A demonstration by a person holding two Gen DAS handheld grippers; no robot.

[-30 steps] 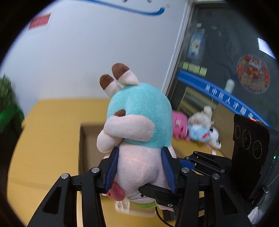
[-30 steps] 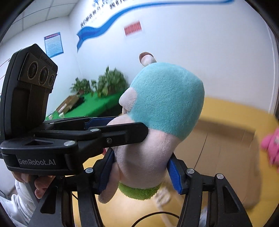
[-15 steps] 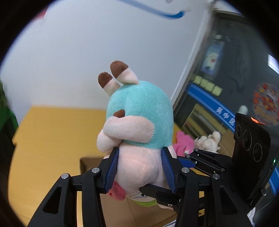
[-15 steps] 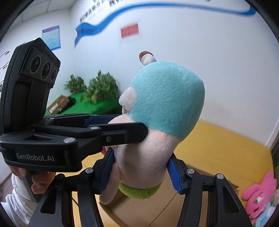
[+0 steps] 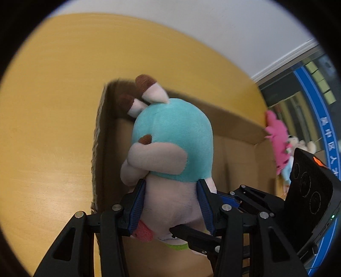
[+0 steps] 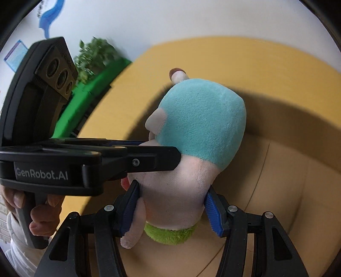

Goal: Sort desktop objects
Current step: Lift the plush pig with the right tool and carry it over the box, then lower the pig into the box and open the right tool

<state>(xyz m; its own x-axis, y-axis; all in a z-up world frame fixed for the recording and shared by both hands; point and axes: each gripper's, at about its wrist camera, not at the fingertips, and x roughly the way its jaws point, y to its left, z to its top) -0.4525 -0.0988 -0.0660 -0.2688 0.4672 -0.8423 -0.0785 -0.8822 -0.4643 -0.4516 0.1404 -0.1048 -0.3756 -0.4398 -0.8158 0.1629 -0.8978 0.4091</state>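
Plush toy (image 5: 170, 144) upright over cardboard box (image 5: 238, 153), ears away from cameras; both jaws clenched on its body

Your right gripper (image 6: 172, 204) is clamped on the plush toy (image 6: 191, 149), blue pads (image 6: 214, 215) pressing the pale pink body from both sides, green collar just below the pads. Teal half of the toy points away from the camera, one brown-tipped ear poking out at the top. Your left gripper (image 6: 149, 158) comes in from the left and grips the same toy higher up; your hand (image 6: 40, 208) is wrapped round its handle. Behind the toy: an open cardboard box (image 6: 287, 170), its floor and dark inner wall visible, sitting on the yellow table (image 6: 213, 57). Far left: green surface (image 6: 91, 93) with a blurred plant (image 6: 93, 53), white wall (image 6: 191, 19) behind.
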